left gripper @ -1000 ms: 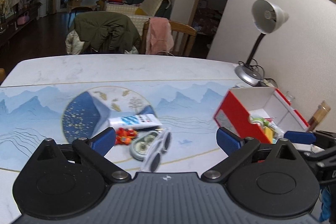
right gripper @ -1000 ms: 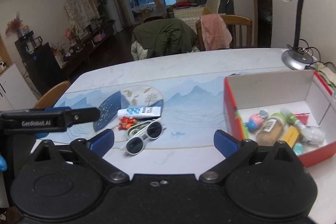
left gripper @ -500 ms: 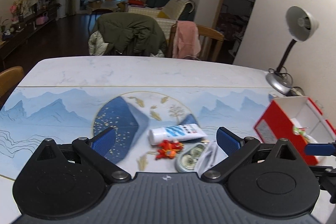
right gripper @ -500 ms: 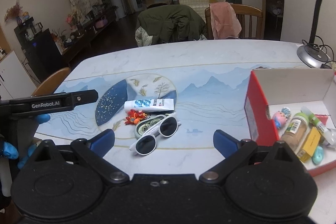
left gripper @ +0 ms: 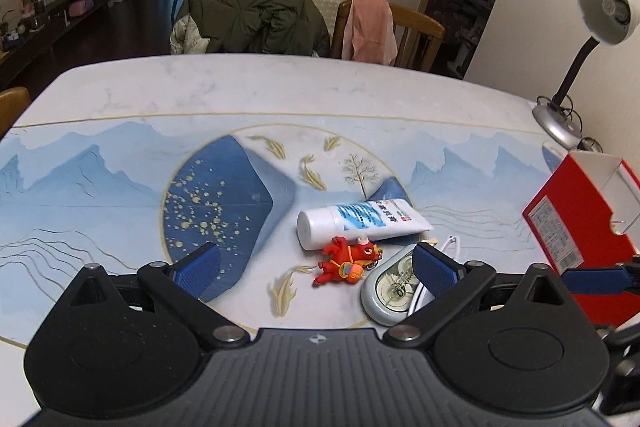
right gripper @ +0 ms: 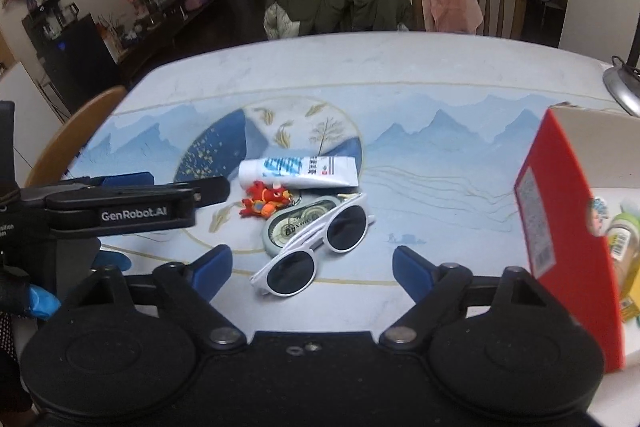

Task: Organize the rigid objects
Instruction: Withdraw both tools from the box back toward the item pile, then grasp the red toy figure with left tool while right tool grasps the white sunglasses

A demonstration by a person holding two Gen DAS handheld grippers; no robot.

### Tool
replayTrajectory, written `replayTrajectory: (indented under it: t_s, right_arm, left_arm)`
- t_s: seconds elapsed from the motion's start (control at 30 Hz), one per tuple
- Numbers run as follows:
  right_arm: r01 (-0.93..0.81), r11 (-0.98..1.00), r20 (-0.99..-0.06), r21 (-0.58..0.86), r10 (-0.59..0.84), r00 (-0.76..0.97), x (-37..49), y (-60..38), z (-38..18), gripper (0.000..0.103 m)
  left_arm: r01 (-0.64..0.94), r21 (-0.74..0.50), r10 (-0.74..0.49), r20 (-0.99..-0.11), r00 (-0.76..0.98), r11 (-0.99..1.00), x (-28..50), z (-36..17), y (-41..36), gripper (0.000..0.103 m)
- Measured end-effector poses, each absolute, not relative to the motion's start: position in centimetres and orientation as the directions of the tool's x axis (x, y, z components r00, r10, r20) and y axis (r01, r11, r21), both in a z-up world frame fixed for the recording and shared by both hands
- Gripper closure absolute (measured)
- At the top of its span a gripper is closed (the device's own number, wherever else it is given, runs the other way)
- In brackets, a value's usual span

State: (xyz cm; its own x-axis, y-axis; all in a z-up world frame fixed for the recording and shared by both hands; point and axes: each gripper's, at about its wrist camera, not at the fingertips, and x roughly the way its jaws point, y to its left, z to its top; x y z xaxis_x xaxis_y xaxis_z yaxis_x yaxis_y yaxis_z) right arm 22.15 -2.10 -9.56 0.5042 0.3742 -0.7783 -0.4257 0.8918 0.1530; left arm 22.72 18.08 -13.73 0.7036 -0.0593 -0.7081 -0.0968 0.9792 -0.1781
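Note:
A small pile lies mid-table: a white tube, a red toy figure, a grey tape dispenser and white sunglasses. My left gripper stands open just above the table, the red toy between its fingers and the dispenser by its right pad. My right gripper has its jaws closing around the sunglasses' near lens, pads clear of it. The open red box stands to the right and holds several small items.
The left gripper's arm reaches in from the left of the right wrist view, beside the toy. A desk lamp stands at the back right by the wall. Chairs draped with a green jacket and a pink cloth line the far edge.
Both grippers have moved left and down toward the pile, so the red box has slid to the right edge of each view. The right gripper's jaws stand a little narrower.

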Motion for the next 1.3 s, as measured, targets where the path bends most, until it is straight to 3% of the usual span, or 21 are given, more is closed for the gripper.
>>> replayTrajectory:
  t_s: [0.37, 0.6, 0.83, 1.03, 1.07, 1.1, 1.23, 1.3]
  right_arm:
    - [-0.396, 0.901, -0.816, 0.175, 0.358, 0.453, 24.6, -0.6, -12.8, 0.031]
    - [-0.345, 0.914, -0.831, 0.215, 0.357, 0.427, 26.2, 0.1, -13.9, 0.046]
    - [-0.306, 0.928, -0.858, 0.215, 0.329, 0.395, 26.6, 0.8, -15.0, 0.05]
    - [-0.274, 0.932, -0.87, 0.239, 0.331, 0.366, 27.2, 0.4, -15.8, 0.061]
    - [-0.273, 0.93, -0.869, 0.245, 0.336, 0.364, 27.3, 0.4, -15.8, 0.066]
    - [-0.275, 0.927, -0.868, 0.255, 0.345, 0.358, 27.4, 0.3, -15.9, 0.071]
    - [-0.283, 0.921, -0.865, 0.266, 0.358, 0.351, 27.5, 0.2, -15.9, 0.072]
    - [-0.283, 0.919, -0.864, 0.273, 0.364, 0.348, 27.5, 0.1, -15.9, 0.072]
  left_arm:
    - [-0.1, -0.203, -0.082, -0.729, 0.68, 0.974, 25.6, -15.5, 17.6, 0.0]
    - [-0.116, -0.191, -0.066, -0.741, 0.668, 0.975, 26.6, -16.3, 17.4, 0.001]
    - [-0.113, -0.179, -0.063, -0.756, 0.652, 0.977, 27.4, -17.2, 16.5, 0.001]
    - [-0.12, -0.18, -0.059, -0.757, 0.651, 0.976, 27.7, -17.9, 16.3, 0.002]
    - [-0.123, -0.177, -0.055, -0.756, 0.653, 0.976, 27.7, -18.0, 16.2, 0.002]
    - [-0.12, -0.177, -0.057, -0.756, 0.652, 0.977, 27.8, -18.1, 16.2, 0.005]
    - [-0.112, -0.182, -0.07, -0.766, 0.639, 0.977, 27.9, -18.7, 15.9, 0.012]
    - [-0.113, -0.195, -0.079, -0.766, 0.638, 0.974, 27.9, -18.9, 16.0, 0.023]
